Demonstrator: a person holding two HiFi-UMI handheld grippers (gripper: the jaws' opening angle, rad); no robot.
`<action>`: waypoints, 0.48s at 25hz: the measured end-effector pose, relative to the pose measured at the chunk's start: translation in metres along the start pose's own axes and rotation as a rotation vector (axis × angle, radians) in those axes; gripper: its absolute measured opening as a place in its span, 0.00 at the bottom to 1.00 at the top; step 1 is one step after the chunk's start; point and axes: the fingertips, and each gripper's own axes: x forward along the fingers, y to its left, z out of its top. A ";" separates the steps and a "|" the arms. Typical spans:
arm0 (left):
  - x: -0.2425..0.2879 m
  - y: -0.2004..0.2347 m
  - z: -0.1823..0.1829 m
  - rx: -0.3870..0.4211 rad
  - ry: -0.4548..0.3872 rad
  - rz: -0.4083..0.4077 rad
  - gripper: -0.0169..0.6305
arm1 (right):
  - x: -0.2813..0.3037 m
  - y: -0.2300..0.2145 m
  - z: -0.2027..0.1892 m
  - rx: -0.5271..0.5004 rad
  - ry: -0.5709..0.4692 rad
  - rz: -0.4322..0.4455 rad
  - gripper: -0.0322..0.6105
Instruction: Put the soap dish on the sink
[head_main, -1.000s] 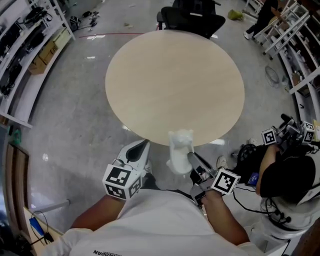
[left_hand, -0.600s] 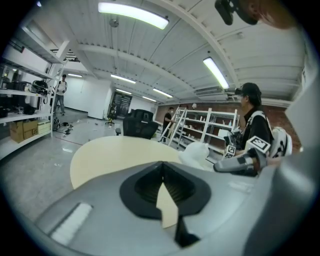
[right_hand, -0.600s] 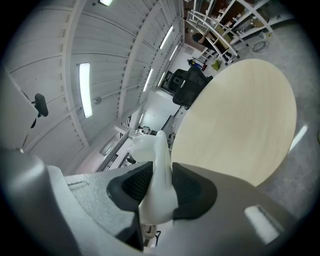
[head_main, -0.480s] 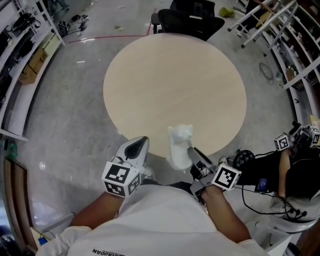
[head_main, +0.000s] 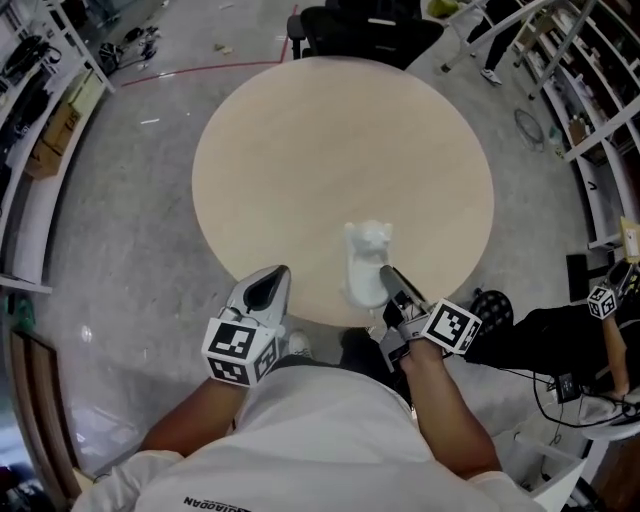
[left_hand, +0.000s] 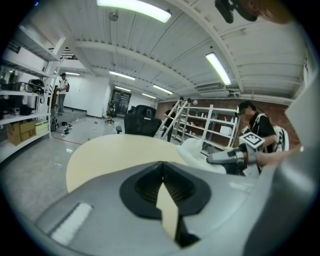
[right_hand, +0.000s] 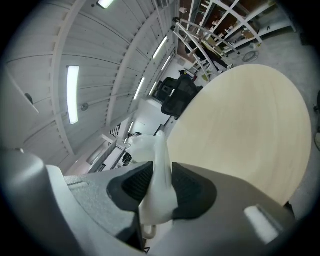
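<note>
A white soap dish (head_main: 365, 265), shaped like a small animal, hangs over the near edge of the round beige table (head_main: 340, 150). My right gripper (head_main: 385, 277) is shut on its near end. In the right gripper view the soap dish (right_hand: 157, 165) is pinched between the dark pads (right_hand: 192, 192), tilted up over the tabletop (right_hand: 240, 125). My left gripper (head_main: 268, 290) hovers at the table's near-left edge, shut with nothing in it. In the left gripper view its jaws (left_hand: 162, 175) meet, and the soap dish (left_hand: 197, 150) and the right gripper (left_hand: 225, 158) show to the right.
A black chair (head_main: 360, 25) stands at the table's far side. Shelving (head_main: 40, 100) lines the left wall and racks (head_main: 590, 120) the right. Another person's hand with a marker cube (head_main: 603, 300) is at the right, with cables (head_main: 560, 385) on the floor.
Both grippers have moved forward to the table's near edge. The soap dish, still held by the right gripper, has gone from short of the edge to over the tabletop.
</note>
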 end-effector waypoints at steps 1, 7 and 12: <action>0.005 0.001 0.000 -0.002 0.001 0.009 0.04 | 0.004 -0.009 0.003 0.011 0.002 -0.018 0.24; 0.029 0.009 -0.011 0.010 0.013 0.089 0.04 | 0.028 -0.075 -0.005 0.123 0.038 -0.180 0.24; 0.046 0.003 -0.022 -0.011 0.055 0.091 0.04 | 0.048 -0.119 -0.015 0.215 0.063 -0.273 0.24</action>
